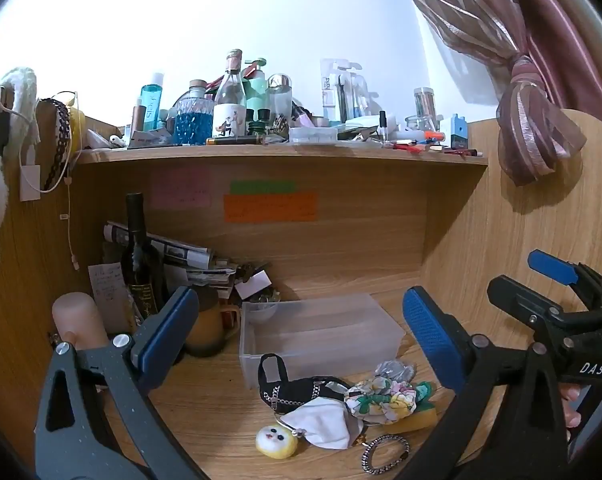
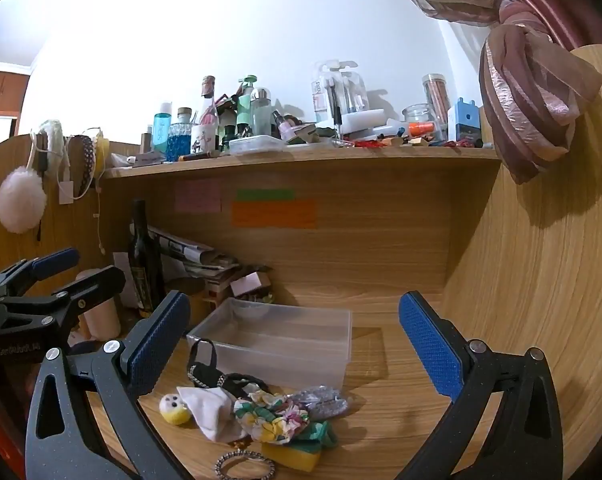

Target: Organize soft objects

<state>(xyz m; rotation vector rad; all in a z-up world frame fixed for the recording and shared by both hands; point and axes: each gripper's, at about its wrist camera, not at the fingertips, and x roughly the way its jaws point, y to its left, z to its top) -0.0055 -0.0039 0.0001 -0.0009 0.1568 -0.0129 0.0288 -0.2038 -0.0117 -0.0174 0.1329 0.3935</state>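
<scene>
Both tools are held above the front of the bench [image 1: 341, 280], jaws spread wide and gripping nothing. The left tool [image 1: 297, 332] frames the box and the pile in its own view; the right tool [image 2: 295, 344] does the same in its view, and each shows at the edge of the other's picture.

A clear box [image 1: 321, 332] sits near the middle of the bench, open side up, with nothing visible inside. Just in front of it, toward the front edge, lies the pile of soft things: a black pouch [image 1: 297, 390] with a chain, touching the box's front wall; a white cloth [image 1: 325, 420] overlapping the pouch; a floral scrunchie [image 1: 381, 398] beside the cloth; a silver scrunchie [image 1: 393, 370] behind it, near the box; a yellow sponge [image 1: 413, 416] partly under the floral scrunchie; and a round yellow plush [image 1: 276, 442] touching the cloth's left corner. A beaded band [image 1: 385, 454] lies nearest the front edge.

A dark bottle [image 1: 139, 256] stands at the back left corner beside stacked papers [image 1: 181, 256]. A crowded shelf [image 1: 281, 152] runs above the bench.
</scene>
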